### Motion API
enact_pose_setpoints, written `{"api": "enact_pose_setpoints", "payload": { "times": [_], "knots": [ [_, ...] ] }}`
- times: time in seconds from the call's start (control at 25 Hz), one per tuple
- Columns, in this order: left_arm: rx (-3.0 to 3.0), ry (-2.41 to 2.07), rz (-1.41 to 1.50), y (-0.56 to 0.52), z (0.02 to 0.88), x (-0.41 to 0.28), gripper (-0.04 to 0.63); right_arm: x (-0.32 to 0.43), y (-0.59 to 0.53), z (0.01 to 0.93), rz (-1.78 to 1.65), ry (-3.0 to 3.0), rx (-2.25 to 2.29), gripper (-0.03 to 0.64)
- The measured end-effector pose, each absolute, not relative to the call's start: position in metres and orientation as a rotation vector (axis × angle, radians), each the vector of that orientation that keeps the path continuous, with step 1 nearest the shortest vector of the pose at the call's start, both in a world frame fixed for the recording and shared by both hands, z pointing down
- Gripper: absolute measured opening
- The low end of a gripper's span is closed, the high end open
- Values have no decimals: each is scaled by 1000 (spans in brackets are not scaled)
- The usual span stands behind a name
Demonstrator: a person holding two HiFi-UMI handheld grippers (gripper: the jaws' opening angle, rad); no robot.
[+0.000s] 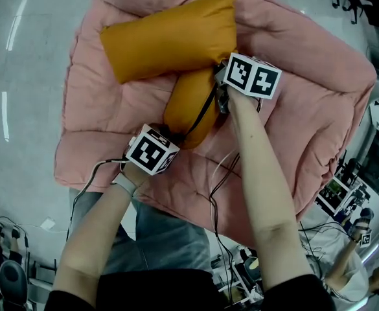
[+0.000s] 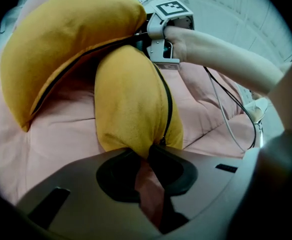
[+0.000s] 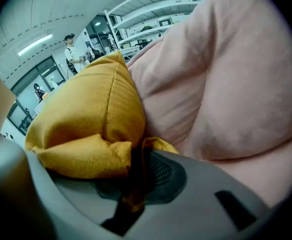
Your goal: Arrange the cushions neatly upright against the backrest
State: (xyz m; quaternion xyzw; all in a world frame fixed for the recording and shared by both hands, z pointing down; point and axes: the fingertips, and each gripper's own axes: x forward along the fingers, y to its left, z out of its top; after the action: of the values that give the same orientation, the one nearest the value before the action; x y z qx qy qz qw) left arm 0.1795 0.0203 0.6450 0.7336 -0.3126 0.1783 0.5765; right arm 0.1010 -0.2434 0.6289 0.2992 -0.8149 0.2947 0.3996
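My left gripper [image 2: 148,155] was pinched shut on the near corner of the mustard-yellow soft fabric cushion with a dark zip [image 2: 133,99]. My right gripper [image 3: 136,156] was nipped tight on a fold of cloth at its far end. That cushion lay lengthways on the middle of the seat of the pink quilted floor sofa [image 1: 105,115]. Its far end touched the second mustard-yellow cushion [image 1: 170,37], which lay crosswise at the back of the sofa, by the backrest [image 1: 267,18]. I judged the held cushion light, squashy and limp. It creased where I gripped it, so a single corner hold would likely let it droop and twist. The cloth looked grippy and not fragile. Taking a thick fold near the seam at each end seemed the best hold for standing it up.
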Motion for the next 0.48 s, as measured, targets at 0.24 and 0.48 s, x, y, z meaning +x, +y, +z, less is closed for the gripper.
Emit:
{"api": "enact_pose_setpoints", "payload": {
  "times": [0.24, 0.48],
  "knots": [
    [1716, -691, 366, 15, 643, 180, 77, 100, -251, 632, 720, -2075, 768, 44],
    [1754, -536, 260, 24, 609, 193, 132, 112, -255, 602, 619, -2104, 764, 76]
  ]
}}
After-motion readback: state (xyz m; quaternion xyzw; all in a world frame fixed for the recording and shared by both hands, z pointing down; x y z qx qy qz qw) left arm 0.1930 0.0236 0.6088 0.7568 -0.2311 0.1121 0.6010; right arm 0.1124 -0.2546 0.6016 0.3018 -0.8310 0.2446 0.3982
